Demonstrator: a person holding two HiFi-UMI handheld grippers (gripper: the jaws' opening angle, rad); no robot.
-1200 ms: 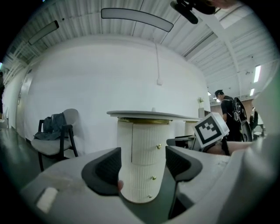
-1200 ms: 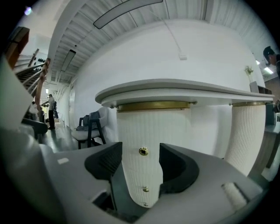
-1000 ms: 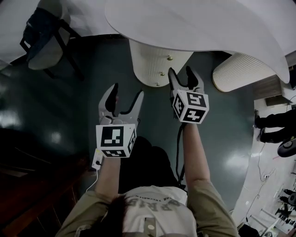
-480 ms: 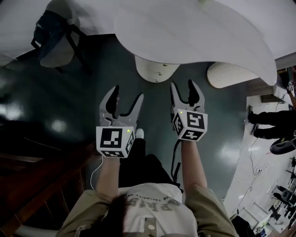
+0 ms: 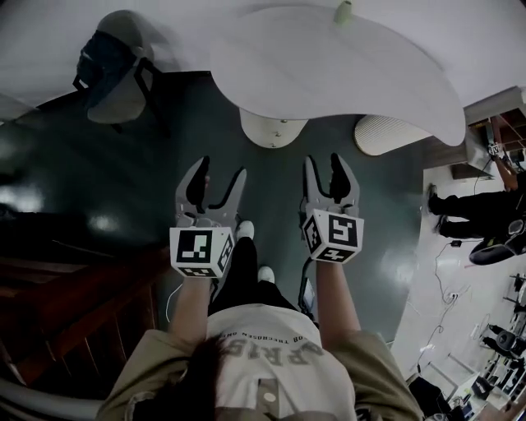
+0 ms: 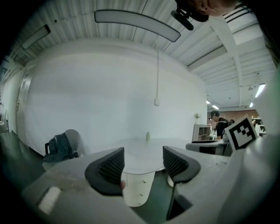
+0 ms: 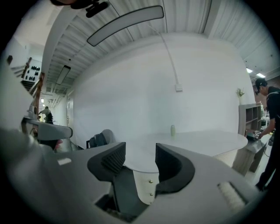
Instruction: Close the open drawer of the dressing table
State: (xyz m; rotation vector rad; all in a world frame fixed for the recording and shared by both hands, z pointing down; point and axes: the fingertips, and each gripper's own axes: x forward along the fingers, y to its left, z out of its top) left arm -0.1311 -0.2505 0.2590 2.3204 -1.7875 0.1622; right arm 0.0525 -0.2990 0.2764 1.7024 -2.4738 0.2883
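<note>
Dark, glossy green-grey flooring (image 5: 123, 189) fills most of the head view, with a white, curved dressing table top (image 5: 345, 74) spreading across the far side. Under its near edge stands a cream, ribbed, rounded drawer pedestal (image 5: 274, 131) with small metal knobs (image 6: 144, 181) down its front. Its drawer fronts look flush with the ribbed body, as far as both gripper views show. A second ribbed cream pedestal (image 5: 386, 136) sits further right under the same top, and a small pale green bottle (image 5: 343, 11) stands upright near the top's far edge.

The left gripper (image 5: 220, 171) and the right gripper (image 5: 324, 160) are held side by side in the air, well short of the table and pointing roughly level toward it. Each has its jaws standing wide apart with nothing between the ribbed pads (only table and floor show through the gaps), though both pairs have just been closing a little.

At upper left a grey shell chair (image 5: 123, 90) carries a dark backpack (image 5: 103, 62). A person in dark clothing (image 5: 472, 210) stands at the right edge.
</note>
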